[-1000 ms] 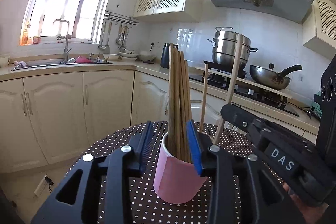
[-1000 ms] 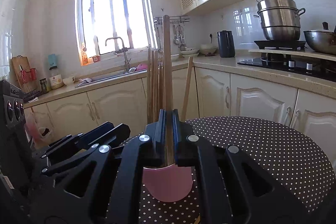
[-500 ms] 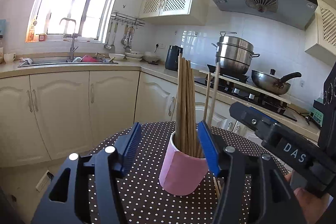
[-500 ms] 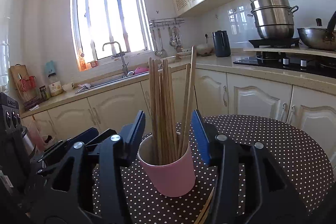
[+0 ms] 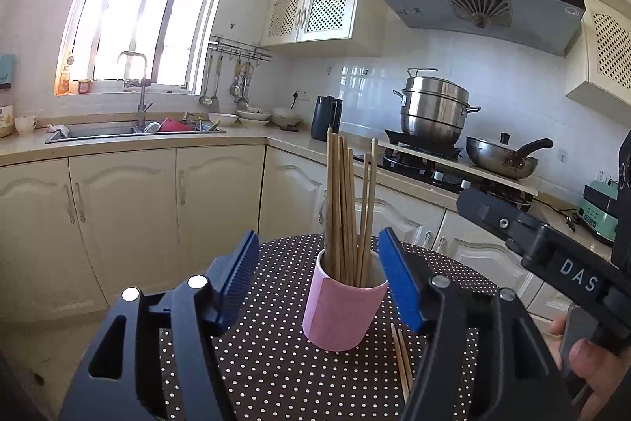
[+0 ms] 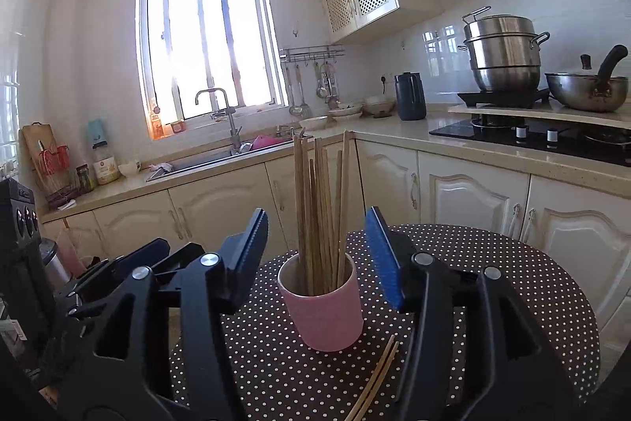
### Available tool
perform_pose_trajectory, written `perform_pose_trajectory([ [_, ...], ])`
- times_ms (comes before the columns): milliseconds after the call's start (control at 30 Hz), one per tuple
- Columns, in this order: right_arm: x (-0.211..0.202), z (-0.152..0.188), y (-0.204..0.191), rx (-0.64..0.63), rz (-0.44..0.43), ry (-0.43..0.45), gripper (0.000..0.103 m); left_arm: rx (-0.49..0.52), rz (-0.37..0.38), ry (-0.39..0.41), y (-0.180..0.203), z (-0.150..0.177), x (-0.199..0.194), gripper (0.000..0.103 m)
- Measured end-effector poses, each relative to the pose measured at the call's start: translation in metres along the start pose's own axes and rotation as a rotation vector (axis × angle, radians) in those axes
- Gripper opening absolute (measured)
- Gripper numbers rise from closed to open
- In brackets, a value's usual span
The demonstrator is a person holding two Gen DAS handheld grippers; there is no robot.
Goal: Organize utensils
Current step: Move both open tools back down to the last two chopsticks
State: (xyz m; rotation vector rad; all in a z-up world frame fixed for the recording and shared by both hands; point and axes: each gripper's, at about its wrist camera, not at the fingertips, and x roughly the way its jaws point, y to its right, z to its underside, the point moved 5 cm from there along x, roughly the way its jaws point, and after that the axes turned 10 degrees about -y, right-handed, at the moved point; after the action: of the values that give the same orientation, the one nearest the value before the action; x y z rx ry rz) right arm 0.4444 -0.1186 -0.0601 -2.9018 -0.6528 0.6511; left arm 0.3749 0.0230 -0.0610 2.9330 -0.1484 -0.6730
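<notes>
A: We note the pink cup (image 5: 342,306) upright on the polka-dot table (image 5: 276,373), a bundle of wooden chopsticks (image 5: 347,204) standing in it, most near vertical, a couple leaning.

B: Agreed. We see the left gripper (image 5: 319,281) with jaws spread wide, blue pads (image 5: 398,283) either side of the cup, touching nothing.

A: Right gripper (image 6: 315,259) the same: jaws apart, empty, the cup (image 6: 323,310) between and just beyond them.

B: We log two loose chopsticks (image 6: 374,377) lying flat on the table (image 6: 512,287), just beside the cup's base, toward the camera. In the left view they (image 5: 402,358) sit right of the cup, partly hidden under a finger.

A: We also see the right gripper's body (image 5: 544,251) at the left view's edge, with a hand (image 5: 591,369) on it.

B: Behind: sink (image 6: 221,160), kettle (image 6: 410,96), steamer pot (image 5: 434,113).
</notes>
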Motion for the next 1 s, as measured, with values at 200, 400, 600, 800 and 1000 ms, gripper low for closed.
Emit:
perform_pose_trajectory([
  [200, -0.015, 0.007, 0.005, 0.002, 0.02, -0.045, 0.057, 0.062, 0.003, -0.038, 0.021, 0.005, -0.01, 0.064],
  [400, -0.02, 0.026, 0.02, 0.032, 0.043, -0.124, 0.058, 0.119, 0.016, -0.141, 0.039, 0.023, -0.005, 0.067],
  [600, -0.019, 0.049, 0.033, 0.063, 0.053, -0.202, 0.058, 0.135, 0.01, -0.22, 0.05, 0.041, 0.004, 0.067],
  [800, -0.011, 0.072, 0.047, 0.09, 0.057, -0.291, 0.06, 0.15, 0.03, -0.343, 0.059, 0.065, 0.025, 0.067],
  [1000, -0.002, 0.097, 0.061, 0.119, 0.077, -0.387, 0.06, 0.155, 0.055, -0.526, 0.062, 0.092, 0.054, 0.067],
])
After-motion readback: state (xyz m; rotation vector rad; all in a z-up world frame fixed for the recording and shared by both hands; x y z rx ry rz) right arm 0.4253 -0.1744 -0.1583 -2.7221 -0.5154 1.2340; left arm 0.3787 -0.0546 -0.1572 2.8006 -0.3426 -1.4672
